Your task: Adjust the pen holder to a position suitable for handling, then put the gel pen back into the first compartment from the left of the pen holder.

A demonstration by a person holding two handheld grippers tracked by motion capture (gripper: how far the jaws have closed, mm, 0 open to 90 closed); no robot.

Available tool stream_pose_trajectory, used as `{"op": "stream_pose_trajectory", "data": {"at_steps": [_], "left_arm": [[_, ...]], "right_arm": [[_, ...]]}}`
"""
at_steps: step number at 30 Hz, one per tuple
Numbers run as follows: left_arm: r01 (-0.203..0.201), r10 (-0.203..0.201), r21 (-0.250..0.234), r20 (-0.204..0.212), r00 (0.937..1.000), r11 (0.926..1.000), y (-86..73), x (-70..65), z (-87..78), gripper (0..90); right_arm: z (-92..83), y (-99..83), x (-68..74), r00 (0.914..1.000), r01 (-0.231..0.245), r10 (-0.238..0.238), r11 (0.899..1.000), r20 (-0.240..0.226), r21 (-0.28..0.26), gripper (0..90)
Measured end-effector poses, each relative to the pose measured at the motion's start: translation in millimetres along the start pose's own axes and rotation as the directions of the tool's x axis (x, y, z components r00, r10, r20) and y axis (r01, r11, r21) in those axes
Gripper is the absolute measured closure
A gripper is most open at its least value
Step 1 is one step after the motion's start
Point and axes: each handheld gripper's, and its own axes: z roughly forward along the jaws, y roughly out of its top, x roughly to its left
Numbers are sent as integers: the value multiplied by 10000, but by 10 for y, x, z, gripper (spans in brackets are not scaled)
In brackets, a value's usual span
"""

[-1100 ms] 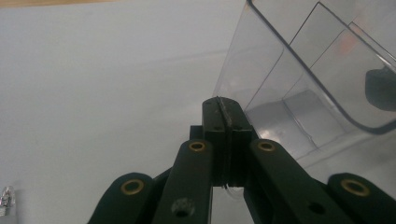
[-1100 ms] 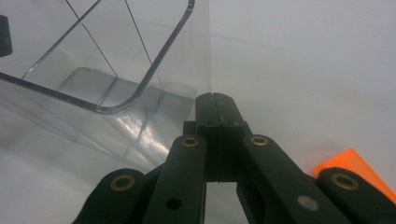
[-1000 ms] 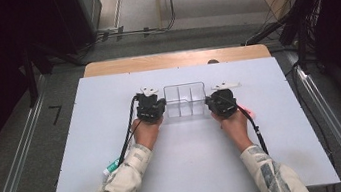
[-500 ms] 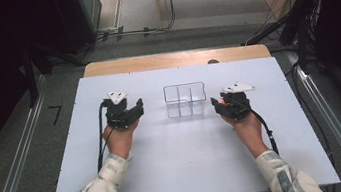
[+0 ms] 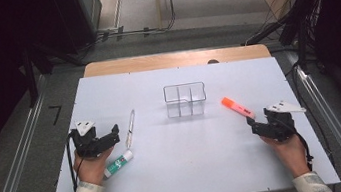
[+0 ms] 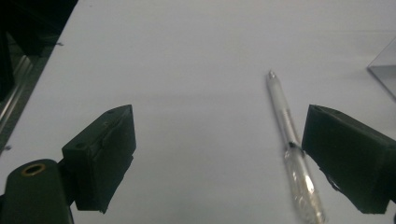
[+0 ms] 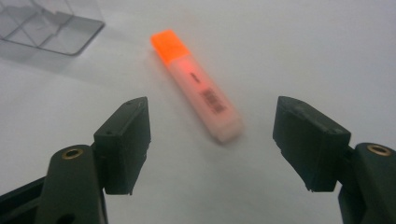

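Note:
A clear divided box (image 5: pixel 185 99) stands at the middle of the white table (image 5: pixel 189 169). Left of it lie a pale pen (image 5: pixel 130 128) and a green-and-white glue stick (image 5: pixel 118 164). My left gripper (image 5: pixel 111 138) hovers just left of the pen, open; its jaws have just been opening with nothing gripped. In the left gripper view (image 6: pixel 217 121) the pen (image 6: pixel 282 116) lies by the right jaw. An orange highlighter (image 5: pixel 237 108) lies right of the box. My right gripper (image 5: pixel 254 125) is open just behind it, its jaws just opened; the highlighter (image 7: pixel 196 84) lies ahead, untouched.
A wooden strip (image 5: pixel 173 59) borders the table's far edge. Metal rails run along the floor on both sides. The box's corner (image 6: pixel 385 70) shows at the right of the left gripper view, and the box (image 7: pixel 51 28) at the top left of the right gripper view.
Both hands have swung outward from the box, the left toward the table's left side and the right toward its right. Both pairs of jaws went from shut to wide apart.

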Motion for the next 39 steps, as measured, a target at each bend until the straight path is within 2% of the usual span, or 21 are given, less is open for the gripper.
{"op": "stream_pose_trajectory", "data": {"at_steps": [3,6,11,21,28,34,39], "left_arm": [[130,-130,28,51,9999,9999,-44,28,-64,100],[178,-177,-152,48,9998,9997,-41,51,-117,102],[267,-267,-127,14,9996,9996,-48,80,-113,102],[233,-232,-21,72,9997,9997,-75,86,-108,121],[275,-274,-32,257,9993,9996,-64,62,-114,132],[130,-135,166,337,9993,9998,-55,27,-51,132],[174,-181,190,339,9993,9997,-16,-4,-1,134]], "right_arm": [[-63,-5,-86,9989,-453,455,9987,62,-232,262],[-74,-1,-95,9985,-545,547,9978,24,-386,262],[-34,-6,-60,9997,-237,238,9996,50,-167,259],[0,18,-38,9997,-225,225,9997,64,-109,259],[-12,14,-46,9997,-246,247,9996,70,-136,259],[-5,15,-38,9997,-246,247,9997,93,-98,259],[4,16,-17,9998,-163,164,9998,86,-74,257]]}}
